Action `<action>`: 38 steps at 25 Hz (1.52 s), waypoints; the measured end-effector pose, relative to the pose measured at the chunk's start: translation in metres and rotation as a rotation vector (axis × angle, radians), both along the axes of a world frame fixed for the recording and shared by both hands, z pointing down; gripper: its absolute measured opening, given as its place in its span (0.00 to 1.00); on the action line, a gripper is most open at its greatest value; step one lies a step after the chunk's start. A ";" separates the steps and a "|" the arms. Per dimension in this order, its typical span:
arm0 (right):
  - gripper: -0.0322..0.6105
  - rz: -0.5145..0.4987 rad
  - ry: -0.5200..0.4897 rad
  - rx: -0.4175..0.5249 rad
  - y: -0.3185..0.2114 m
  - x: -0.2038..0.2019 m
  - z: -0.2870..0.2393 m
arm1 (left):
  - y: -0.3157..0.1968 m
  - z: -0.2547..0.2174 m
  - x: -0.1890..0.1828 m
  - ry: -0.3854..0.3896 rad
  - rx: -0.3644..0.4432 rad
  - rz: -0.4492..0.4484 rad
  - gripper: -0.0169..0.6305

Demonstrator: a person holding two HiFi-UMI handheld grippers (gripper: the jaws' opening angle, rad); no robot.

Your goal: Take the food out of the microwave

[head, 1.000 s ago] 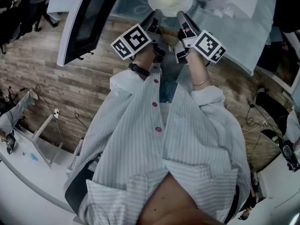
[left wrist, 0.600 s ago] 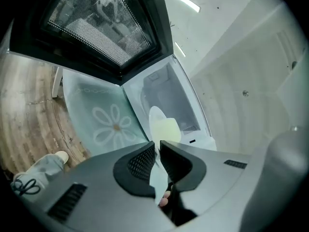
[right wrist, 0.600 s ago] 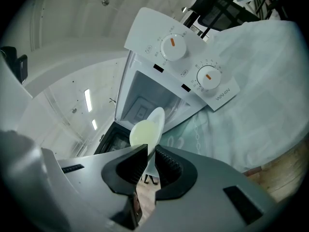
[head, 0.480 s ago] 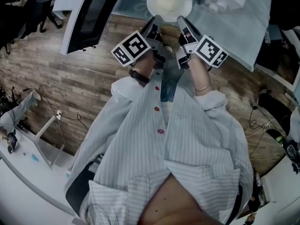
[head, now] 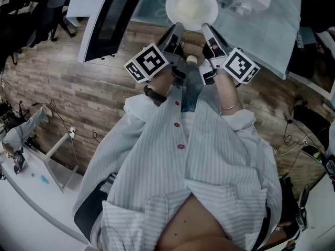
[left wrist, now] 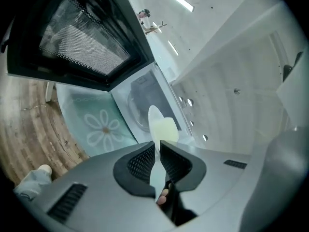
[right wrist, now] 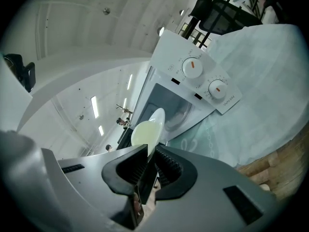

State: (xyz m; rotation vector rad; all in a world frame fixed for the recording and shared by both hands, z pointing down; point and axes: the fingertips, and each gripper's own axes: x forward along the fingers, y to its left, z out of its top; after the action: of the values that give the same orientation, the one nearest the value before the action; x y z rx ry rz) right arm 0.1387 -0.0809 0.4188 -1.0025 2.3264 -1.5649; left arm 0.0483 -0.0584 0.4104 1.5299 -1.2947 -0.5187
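Plate (head: 191,7) is out of the microwave (right wrist: 190,88) and held in the air in front of the person, above the near edge of the flower-print cloth (left wrist: 99,124). The oven door (head: 107,17) hangs open to the plate's left.

L gripper (head: 177,29) is clamped on the plate's near-left rim. R gripper (head: 208,29) is clamped on the near-right rim. Both gripper views show the rim pinched edge-on between ribbed pads, w/ no gap at the contact.

Step in hand, as I read it: carry the plate clear and set it down. To do it well:
- Keep both hands at the same height and same spacing. The two grips sit close together on one side, so the far rim is unsupported and will want to dip.
- Don't let either wrist roll, since a rim pinch on smooth crockery can slip (esp. w/ only the pad tips on it).
- Lower flat onto bare cloth, clear of the door, then let go w/ both sides together.

Contents: the plate holds a pale yellow-white mound of food (head: 189,5) around its centre. It looks soft and smooth, but I can't tell what it is. The microwave cavity (left wrist: 145,105) looks to hold only its turntable.
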 end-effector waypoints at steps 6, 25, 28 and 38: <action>0.15 0.016 -0.032 0.045 0.007 -0.006 -0.022 | 0.006 -0.018 -0.004 0.004 0.035 0.041 0.09; 0.15 0.010 -0.052 0.136 0.008 -0.015 -0.061 | 0.007 -0.050 -0.012 0.037 0.101 0.087 0.09; 0.15 0.013 -0.052 0.144 0.006 -0.014 -0.065 | 0.004 -0.052 -0.010 0.042 0.105 0.098 0.09; 0.15 0.029 -0.042 0.149 -0.004 -0.006 -0.064 | -0.008 -0.051 -0.002 0.046 0.108 0.123 0.09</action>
State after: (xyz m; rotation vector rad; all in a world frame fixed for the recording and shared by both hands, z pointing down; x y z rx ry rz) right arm 0.1326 -0.0851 0.3548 -0.9547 2.3495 -1.3654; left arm 0.0458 -0.0660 0.3598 1.6653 -1.1453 -0.5487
